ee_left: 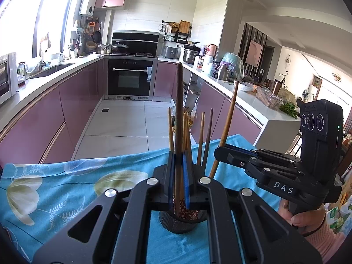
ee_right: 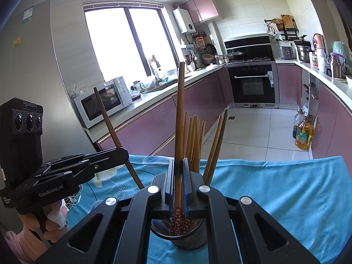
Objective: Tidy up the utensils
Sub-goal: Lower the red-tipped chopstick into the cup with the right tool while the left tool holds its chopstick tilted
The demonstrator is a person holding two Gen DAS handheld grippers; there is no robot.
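A black mesh utensil cup (ee_left: 182, 222) (ee_right: 179, 234) stands on a blue flowered cloth (ee_left: 66, 189) (ee_right: 275, 189) and holds several wooden chopsticks (ee_left: 200, 138) (ee_right: 194, 140). My left gripper (ee_left: 178, 171) is shut on a dark brown chopstick (ee_left: 179, 110), held upright with its patterned end in the cup. My right gripper (ee_right: 178, 173) is shut on a lighter brown chopstick (ee_right: 180, 110), also upright over the cup. Each gripper shows in the other's view, the right one (ee_left: 220, 151) and the left one (ee_right: 123, 154), each clamping a slanted stick.
The cloth-covered table ends just beyond the cup, with tiled floor (ee_left: 123, 121) behind. Pink cabinets and counters line both sides. An oven (ee_left: 129, 77) stands at the far end. A microwave (ee_right: 101, 101) sits on the left counter. Oil bottles (ee_right: 303, 132) stand on the floor.
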